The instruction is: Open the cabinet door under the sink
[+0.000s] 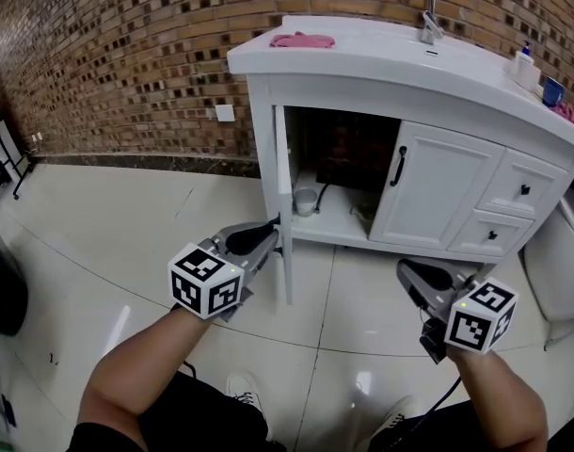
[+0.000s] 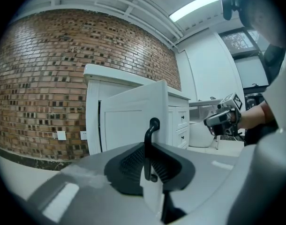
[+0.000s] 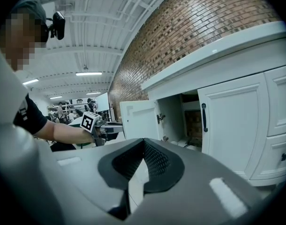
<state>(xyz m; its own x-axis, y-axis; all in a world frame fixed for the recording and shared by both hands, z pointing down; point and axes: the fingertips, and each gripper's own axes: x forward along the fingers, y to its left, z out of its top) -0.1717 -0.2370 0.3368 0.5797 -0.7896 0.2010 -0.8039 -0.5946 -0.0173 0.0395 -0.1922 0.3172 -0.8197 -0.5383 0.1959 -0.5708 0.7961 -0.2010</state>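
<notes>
The white vanity cabinet (image 1: 428, 92) stands against the brick wall. Its left door (image 1: 285, 205) is swung out towards me and shows edge-on in the head view. My left gripper (image 1: 268, 237) is shut on that door's black handle (image 2: 150, 149), which stands upright between its dark pads (image 2: 129, 165). The door panel (image 2: 131, 121) fills the space just behind the handle. My right gripper (image 1: 407, 272) hangs to the right, in front of the closed right door (image 1: 433, 186), shut with nothing in it. The open door (image 3: 139, 121) and the left gripper (image 3: 98, 125) also show in the right gripper view.
A pink cloth (image 1: 302, 40), a faucet (image 1: 421, 8) and a bottle (image 1: 526, 66) sit on the countertop. Two drawers (image 1: 524, 189) are at the right, with a white fixture (image 1: 560, 262) beside them. A grey cup (image 1: 306, 201) and pipes sit inside the open compartment.
</notes>
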